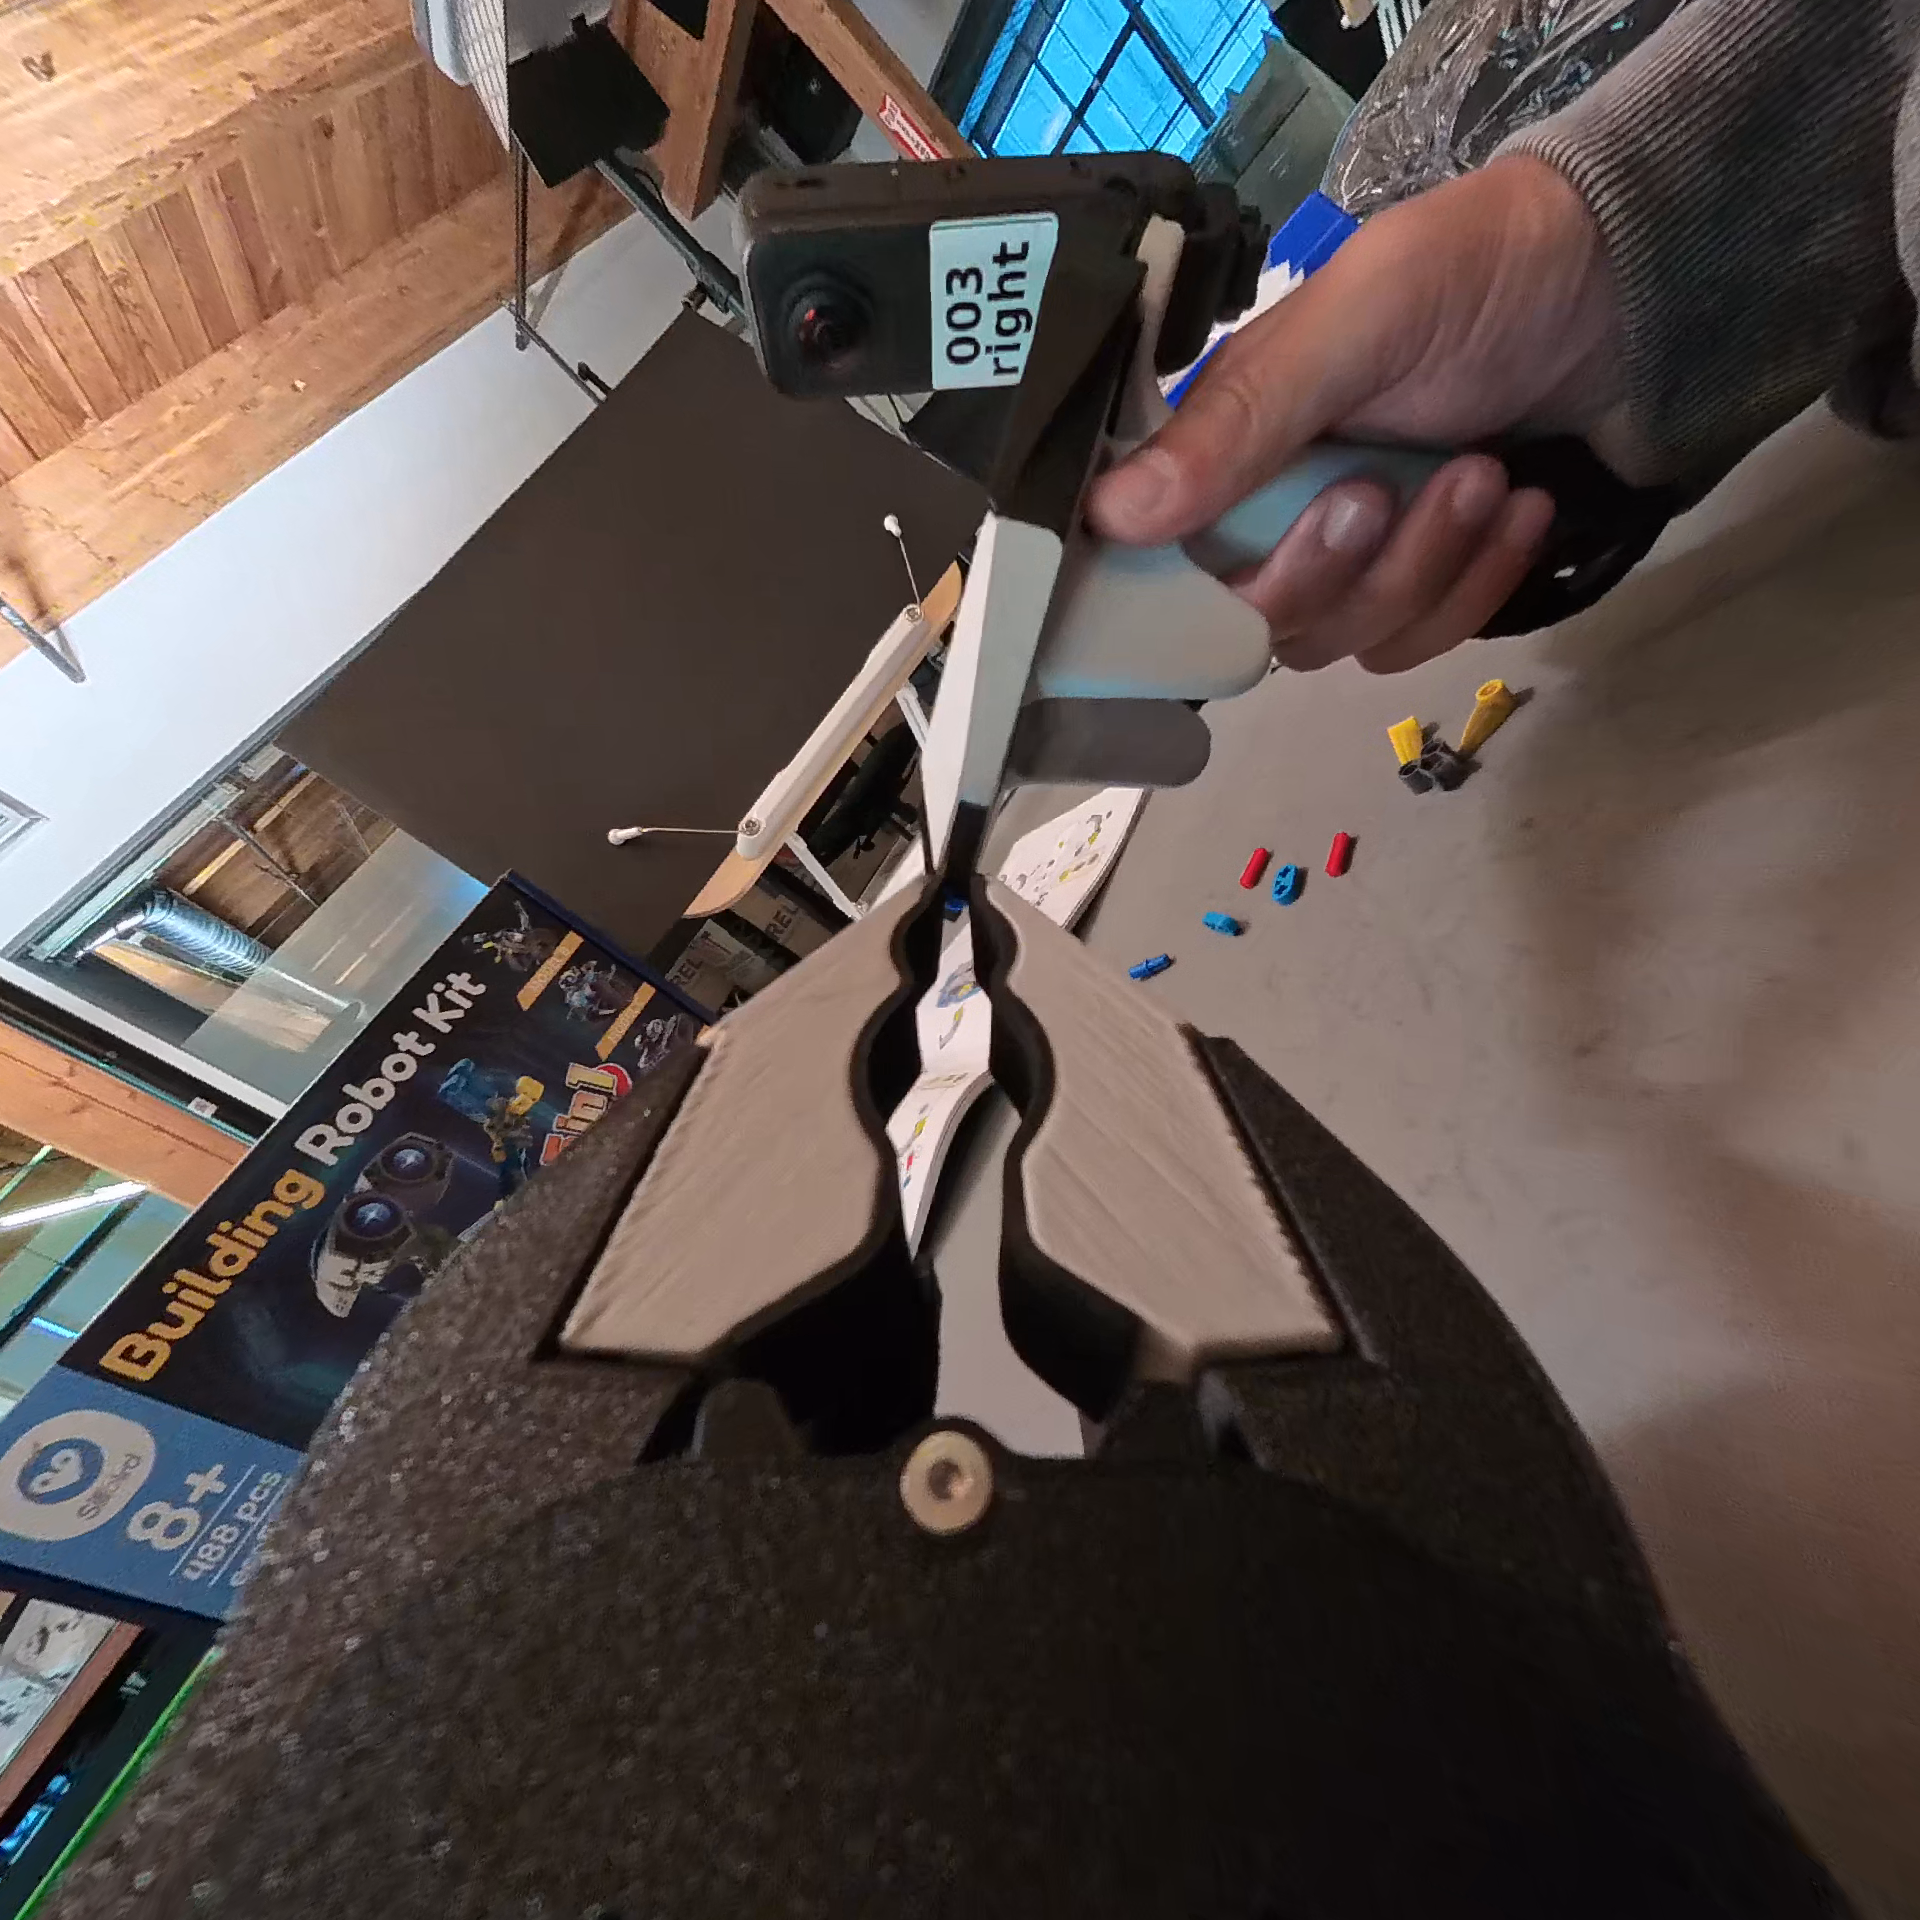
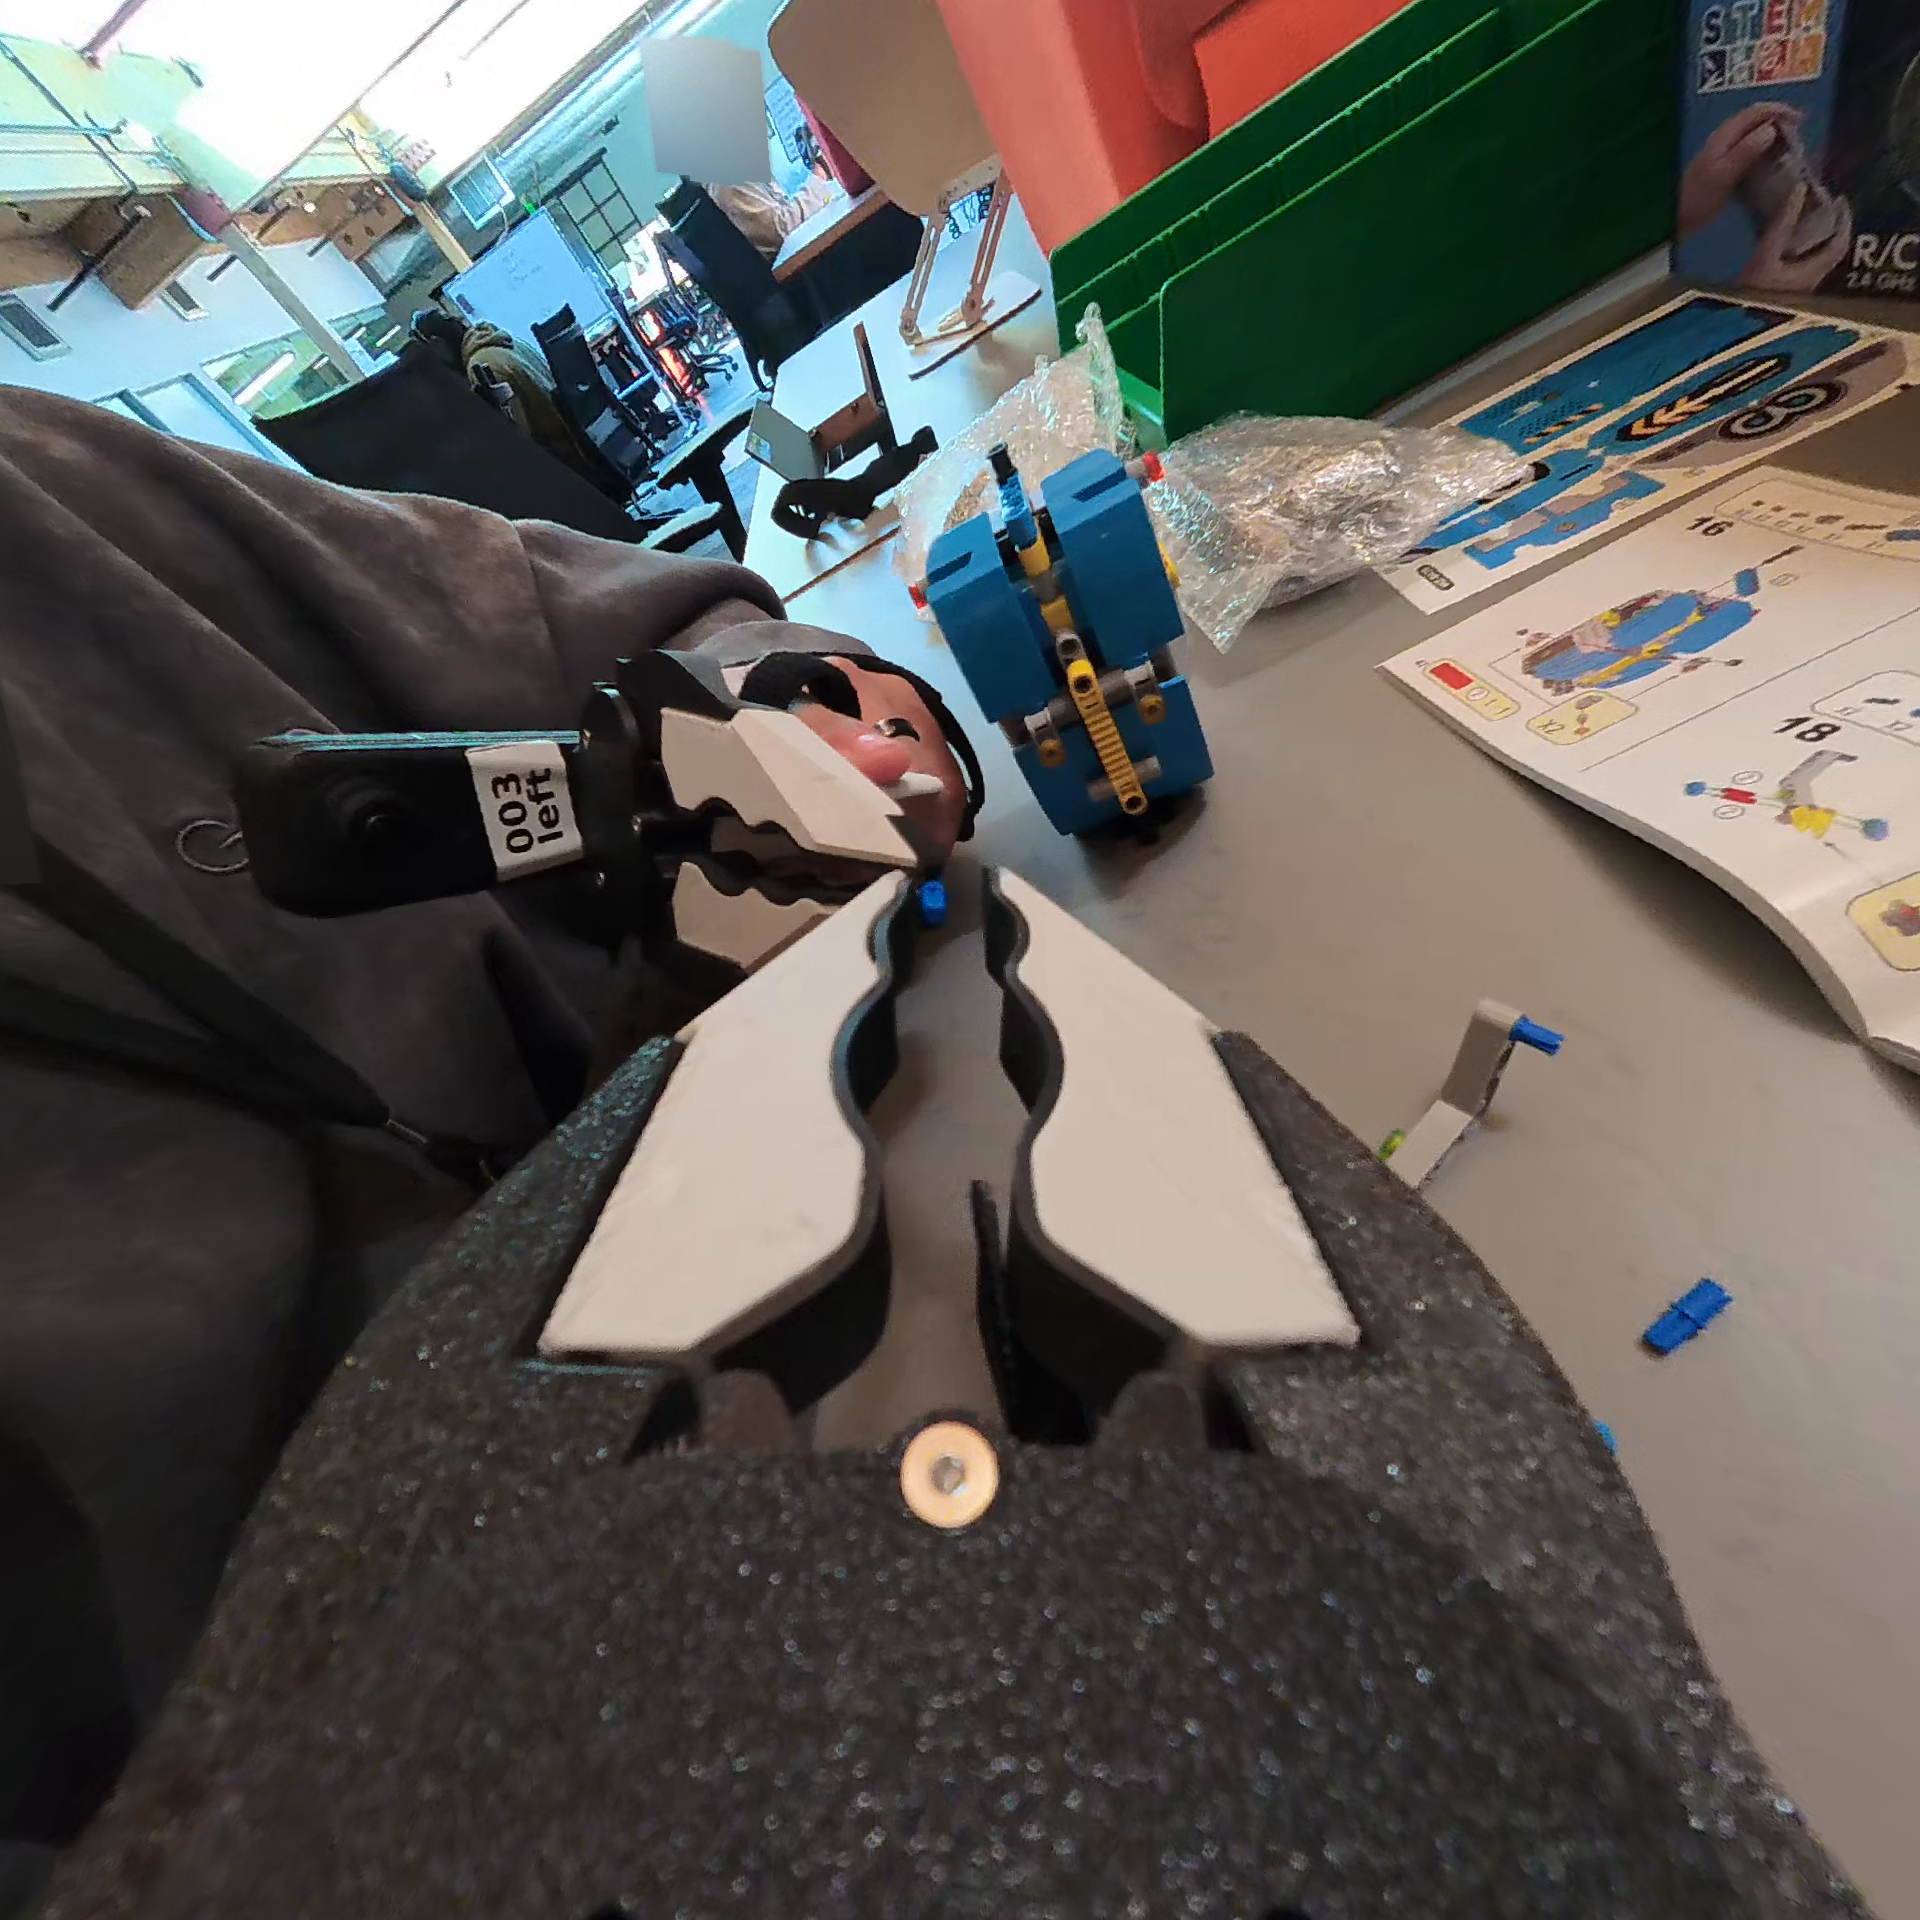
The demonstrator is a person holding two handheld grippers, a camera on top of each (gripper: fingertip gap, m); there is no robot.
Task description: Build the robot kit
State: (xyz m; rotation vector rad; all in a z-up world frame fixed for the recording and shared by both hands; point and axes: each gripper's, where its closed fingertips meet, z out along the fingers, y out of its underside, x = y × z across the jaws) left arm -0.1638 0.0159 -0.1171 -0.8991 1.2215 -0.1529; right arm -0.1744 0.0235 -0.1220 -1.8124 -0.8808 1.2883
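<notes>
My left gripper has its jaws nearly together on a small blue pin, held above the grey table. In the right wrist view the left gripper comes in from the left in a person's hand, with the blue pin at its tips. My right gripper is a little open, its tips on either side of that pin, which lies against its left finger. In the left wrist view the right gripper points down at the left one's tips, held by a hand.
A blue brick model stands on the table beside bubble wrap and a green bin. An open instruction booklet lies at the right. Loose red, blue and yellow pieces, a grey beam and a kit box are nearby.
</notes>
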